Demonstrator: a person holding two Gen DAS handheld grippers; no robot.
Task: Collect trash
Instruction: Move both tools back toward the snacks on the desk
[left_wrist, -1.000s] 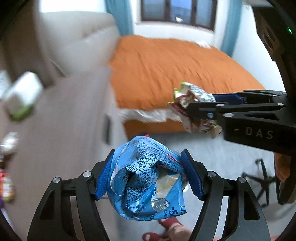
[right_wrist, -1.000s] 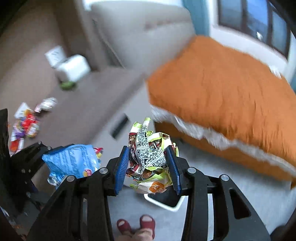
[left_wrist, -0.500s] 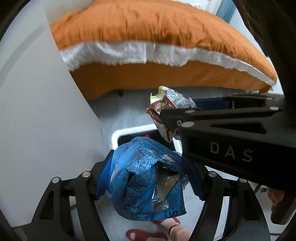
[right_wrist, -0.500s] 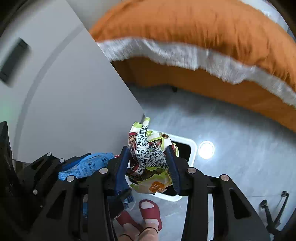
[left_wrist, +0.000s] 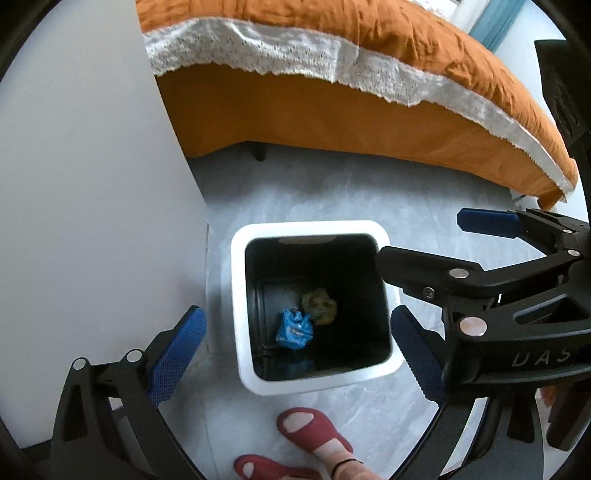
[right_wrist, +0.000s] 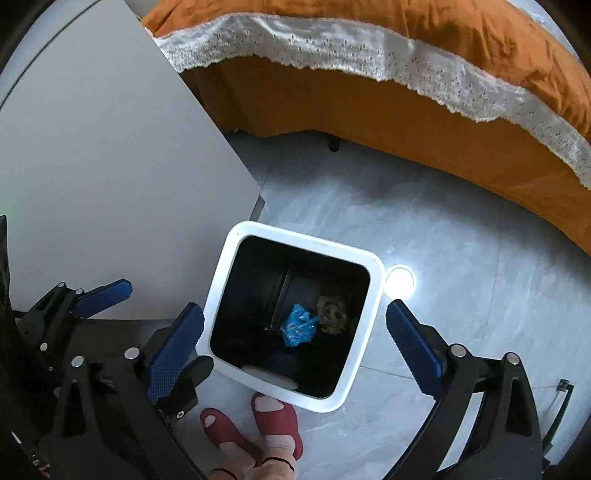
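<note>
A white-rimmed bin (left_wrist: 236, 280) with a black inside stands on the grey floor; it also shows in the right wrist view (right_wrist: 373, 295). At its bottom lie a crumpled blue wrapper (left_wrist: 293, 328) (right_wrist: 299, 325) and a yellowish wrapper (left_wrist: 319, 301) (right_wrist: 332, 310). My left gripper (left_wrist: 295, 343) is open and empty, held above the bin. My right gripper (right_wrist: 295, 336) is open and empty above the bin too, and shows at the right of the left wrist view (left_wrist: 472, 251).
A white cabinet side (left_wrist: 92, 184) stands just left of the bin. A bed with an orange cover and lace trim (left_wrist: 369, 74) runs behind it. The person's feet in red slippers (right_wrist: 273, 410) are at the bin's near side.
Both grippers opened over the bin. The blue wrapper and the yellowish wrapper dropped out of them and now lie at the bin's bottom.
</note>
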